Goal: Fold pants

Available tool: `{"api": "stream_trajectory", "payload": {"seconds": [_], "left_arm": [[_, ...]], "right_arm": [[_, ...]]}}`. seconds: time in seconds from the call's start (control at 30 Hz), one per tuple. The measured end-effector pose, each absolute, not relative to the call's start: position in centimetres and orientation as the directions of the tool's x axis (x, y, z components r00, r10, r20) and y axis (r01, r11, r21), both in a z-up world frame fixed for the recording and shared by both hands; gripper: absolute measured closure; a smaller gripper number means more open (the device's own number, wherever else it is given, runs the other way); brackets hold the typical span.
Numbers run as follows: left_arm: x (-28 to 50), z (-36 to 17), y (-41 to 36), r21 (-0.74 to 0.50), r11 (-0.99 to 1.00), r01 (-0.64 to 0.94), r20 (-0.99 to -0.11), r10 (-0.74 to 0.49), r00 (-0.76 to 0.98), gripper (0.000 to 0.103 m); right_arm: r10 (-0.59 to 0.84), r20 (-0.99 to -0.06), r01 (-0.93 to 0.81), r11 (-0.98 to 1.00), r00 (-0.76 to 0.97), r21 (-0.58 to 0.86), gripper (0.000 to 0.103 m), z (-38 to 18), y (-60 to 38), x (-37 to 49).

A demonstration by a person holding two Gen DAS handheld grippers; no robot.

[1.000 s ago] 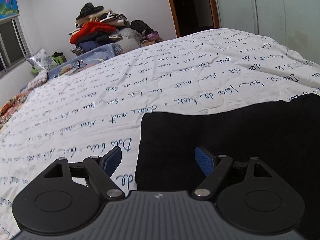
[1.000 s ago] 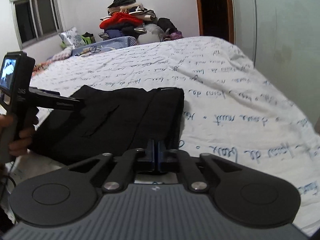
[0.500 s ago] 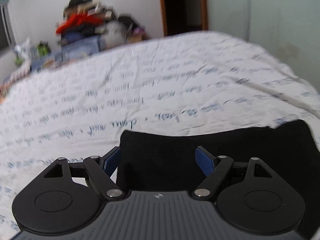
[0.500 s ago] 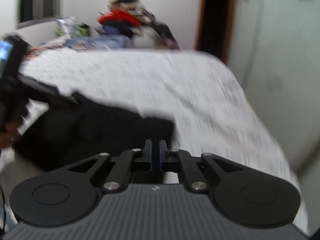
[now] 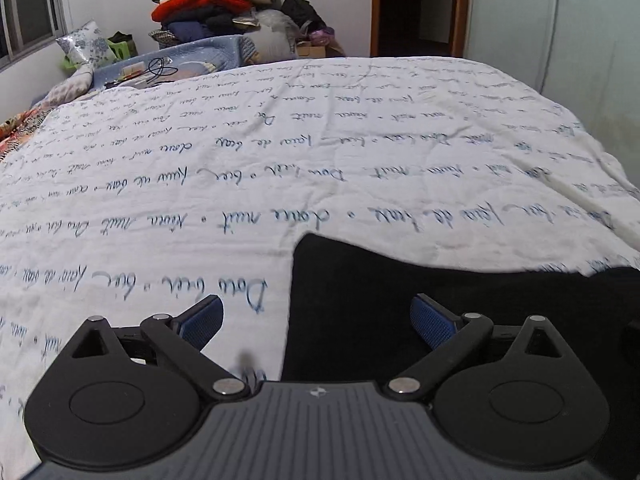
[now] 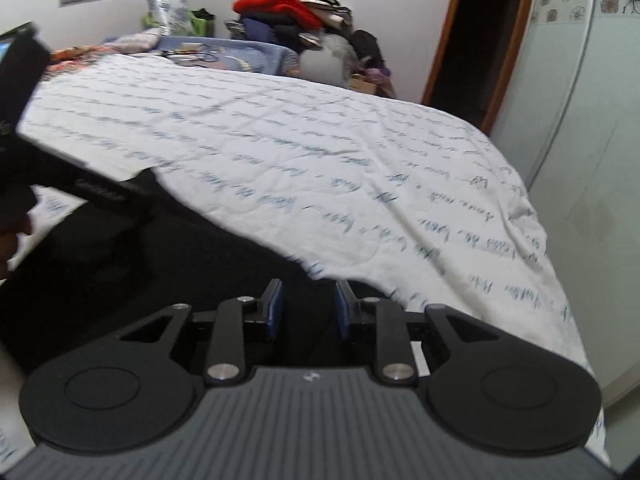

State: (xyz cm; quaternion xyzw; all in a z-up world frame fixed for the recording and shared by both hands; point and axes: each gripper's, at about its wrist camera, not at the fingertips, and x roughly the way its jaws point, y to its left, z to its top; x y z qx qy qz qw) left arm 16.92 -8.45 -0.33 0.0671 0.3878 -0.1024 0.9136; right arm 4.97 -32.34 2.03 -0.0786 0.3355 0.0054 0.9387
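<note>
Nearest in the left wrist view we see the left gripper (image 5: pixel 316 320), its blue-padded fingers (image 5: pixel 202 320) spread wide; the jaws have just been opening further, and nothing is pinched between them. One pad hangs over the bedspread, the other over black cloth.

In the right wrist view we see the right gripper (image 6: pixel 308 306), its jaws parted by a narrow gap after just opening. Dark fabric lies beneath and behind the gap, but we cannot tell whether the pads touch it; they do not visibly press on it.

Just beyond both grippers lie the folded black pants (image 5: pixel 420 280), a flat dark slab at the near edge of the bed. In the right wrist view the pants (image 6: pixel 160 264) fill the lower left, and the left gripper's body (image 6: pixel 80 184) reaches over them from the left edge, held by a hand (image 6: pixel 12 236) of which only a sliver shows.

Under the pants spreads the white quilted bedspread (image 5: pixel 280 152), printed with rows of blue cursive script, extending to the far side of the bed.

Past the bedspread we note a light blue blanket (image 5: pixel 192 60) with a cable on it, a patterned pillow (image 5: pixel 86 42), and a pile of clothes (image 5: pixel 216 4) topped with a red garment. Farthest are the window (image 5: pixel 28 4) at left and the dark doorway (image 5: pixel 418 4) in its wooden frame.
</note>
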Motion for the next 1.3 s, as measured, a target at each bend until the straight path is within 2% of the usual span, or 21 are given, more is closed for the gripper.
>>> {"api": "stream_trajectory", "payload": {"seconds": [0.13,0.2,0.27,0.37,0.47,0.63,0.67,0.73,0.77,0.93,1.0,1.1,1.17,1.2,1.23,1.3], "left_arm": [[15.5,-1.2,-9.6,0.11,0.957,0.269,-0.726,-0.108,0.68,0.002],[15.5,-1.8,-10.2,0.14,0.953,0.269,-0.727,-0.086,0.682,0.002],[15.3,-1.6,-10.0,0.127,0.957,0.259,-0.726,-0.089,0.682,0.002],[15.2,-1.4,-9.8,0.117,0.961,0.252,-0.73,-0.089,0.677,0.002],[14.8,-1.4,-9.9,0.126,0.961,0.248,-0.728,-0.081,0.681,0.002],[14.3,-1.4,-10.2,0.146,0.956,0.254,-0.723,-0.072,0.687,0.002],[14.2,-1.3,-10.1,0.144,0.957,0.252,-0.725,-0.072,0.685,0.002],[13.8,-1.0,-9.8,0.134,0.96,0.247,-0.727,-0.074,0.683,0.002],[13.4,-0.6,-9.5,0.125,0.961,0.246,-0.722,-0.082,0.687,0.002],[10.1,0.2,-8.0,0.073,0.95,0.304,-0.707,-0.166,0.688,0.002],[9.0,-0.4,-7.9,0.114,0.945,0.306,-0.702,-0.141,0.698,0.002],[7.1,-0.1,-6.9,0.162,0.947,0.278,-0.644,-0.112,0.757,0.002],[6.6,0.6,-5.6,0.148,0.955,0.256,-0.631,-0.108,0.769,0.002],[6.6,0.8,-4.8,0.135,0.964,0.229,-0.633,-0.094,0.768,0.002],[6.6,1.0,-4.0,0.121,0.973,0.197,-0.639,-0.076,0.766,0.002],[6.7,1.2,-2.2,0.093,0.987,0.132,-0.65,-0.04,0.759,0.002]], "right_arm": [[-0.05,-0.647,-0.067,0.986,0.761,-0.155,0.077,0.5,-31.6,3.8],[-0.077,-0.653,-0.051,0.983,0.754,-0.176,0.071,-1.0,-32.1,4.4],[-0.072,-0.652,-0.015,0.992,0.755,-0.127,0.07,-0.6,-32.7,4.4],[-0.095,-0.612,-0.003,0.988,0.785,-0.157,0.07,0.8,-32.1,2.9],[-0.059,-0.597,-0.018,0.992,0.8,-0.121,0.068,1.7,-31.9,1.3],[-0.043,-0.632,-0.028,0.994,0.773,-0.102,0.064,0.2,-31.7,0.7],[-0.049,-0.639,-0.029,0.993,0.768,-0.11,0.062,-0.5,-31.7,0.9],[-0.069,-0.639,-0.013,0.992,0.766,-0.122,0.047,-1.3,-31.9,1.2],[-0.086,-0.639,0.008,0.992,0.765,-0.124,0.044,-1.3,-32.1,1.2],[-0.058,-0.594,-0.016,0.993,0.802,-0.118,0.046,0.6,-31.6,-0.7],[-0.045,-0.608,-0.046,0.99,0.792,-0.133,0.041,0.3,-31.1,-1.1],[-0.122,-0.618,-0.01,0.978,0.777,-0.206,0.039,-0.6,-30.5,-1.2],[-0.058,-0.589,-0.041,0.987,0.806,-0.152,0.032,0.6,-29.9,-2.3],[0.002,-0.568,-0.077,0.991,0.823,-0.109,0.016,1.4,-29.4,-2.9],[0.061,-0.55,-0.121,0.99,0.833,-0.073,0.005,1.9,-28.8,-3.5],[0.183,-0.532,-0.235,0.972,0.827,-0.03,0.004,2.6,-27.0,-4.4]]}}
